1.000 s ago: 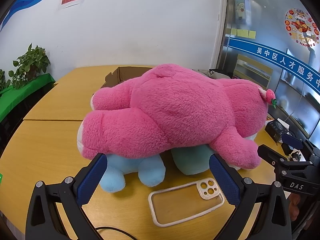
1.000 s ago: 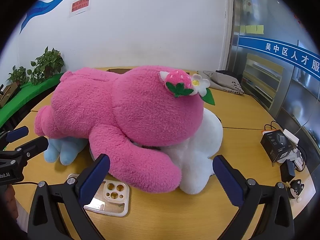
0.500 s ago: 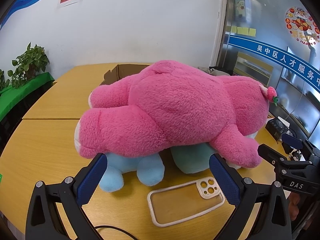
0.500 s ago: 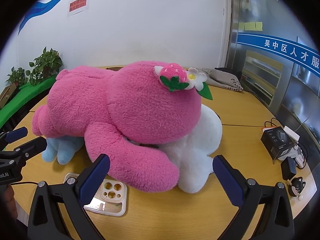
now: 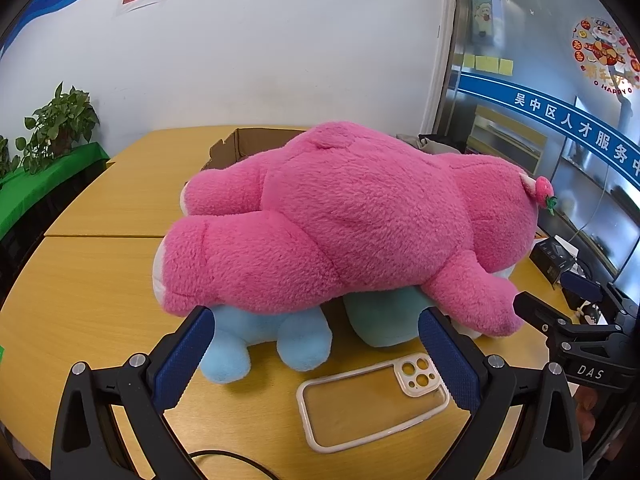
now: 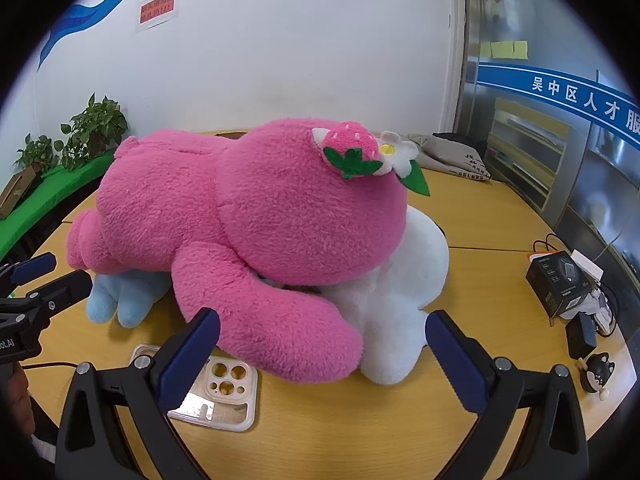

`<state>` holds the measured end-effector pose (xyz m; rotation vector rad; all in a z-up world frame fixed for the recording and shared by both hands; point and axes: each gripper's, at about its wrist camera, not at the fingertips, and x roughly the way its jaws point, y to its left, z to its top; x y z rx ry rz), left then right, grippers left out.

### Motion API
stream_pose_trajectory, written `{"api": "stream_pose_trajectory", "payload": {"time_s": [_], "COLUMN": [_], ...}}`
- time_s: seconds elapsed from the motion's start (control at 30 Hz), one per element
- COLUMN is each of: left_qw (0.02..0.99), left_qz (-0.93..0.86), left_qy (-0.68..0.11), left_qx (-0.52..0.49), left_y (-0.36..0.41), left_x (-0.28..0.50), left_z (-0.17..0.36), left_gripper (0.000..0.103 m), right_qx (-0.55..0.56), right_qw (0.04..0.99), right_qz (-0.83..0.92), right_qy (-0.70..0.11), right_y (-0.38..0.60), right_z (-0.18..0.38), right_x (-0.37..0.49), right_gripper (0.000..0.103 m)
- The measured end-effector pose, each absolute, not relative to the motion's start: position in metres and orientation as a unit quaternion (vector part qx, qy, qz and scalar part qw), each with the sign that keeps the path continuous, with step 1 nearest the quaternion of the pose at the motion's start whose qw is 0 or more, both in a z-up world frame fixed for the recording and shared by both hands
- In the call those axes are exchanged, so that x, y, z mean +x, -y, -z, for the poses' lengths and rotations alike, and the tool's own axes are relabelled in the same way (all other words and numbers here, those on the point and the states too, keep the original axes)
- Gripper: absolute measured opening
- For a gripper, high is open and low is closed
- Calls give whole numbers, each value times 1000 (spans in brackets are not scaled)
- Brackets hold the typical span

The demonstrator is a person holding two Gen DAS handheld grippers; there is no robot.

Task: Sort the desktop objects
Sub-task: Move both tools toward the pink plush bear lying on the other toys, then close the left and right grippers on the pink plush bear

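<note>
pink plush bear (image 5: 352, 224): fuzzy, face-down over blue and white toys | left gripper (image 5: 316, 334): wide, empty | right gripper (image 6: 324, 338): wide, empty

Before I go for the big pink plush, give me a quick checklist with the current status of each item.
1. Left gripper open and empty: ok.
2. Right gripper open and empty: ok.
3. Pink plush free of anything on top: ok.
4. Pink plush resting on the table alone: not ok, it lies on the blue plush and the white plush.
5. Phone case out of the approach path: not ok, it lies just ahead of both grippers.
6. Cardboard box has room: cannot tell, inside hidden.
</note>
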<state>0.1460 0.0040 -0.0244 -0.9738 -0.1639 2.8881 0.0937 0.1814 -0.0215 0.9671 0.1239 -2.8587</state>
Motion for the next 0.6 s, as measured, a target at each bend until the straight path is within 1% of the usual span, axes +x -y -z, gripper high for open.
{"api": "stream_pose_trajectory", "payload": {"time_s": [0.3, 0.53, 0.6], "left_qw": [47, 64, 64], "left_qz": [-945, -945, -942], "left_qy": [56, 82, 92], "left_qx": [-320, -311, -317], "left_y": [-1, 26, 33], "left_x": [144, 117, 102], "left_z": [24, -8, -14], "left_gripper": [103, 103, 103], "right_qx": [317, 286, 280], "right_qw": [70, 82, 85], "right_qz": [945, 954, 956], "right_qy": [-36, -23, -2], "right_y": [-183, -206, -220], "right_z": [22, 2, -7], "right_x": [94, 82, 72], "right_gripper": [103, 103, 103]}}
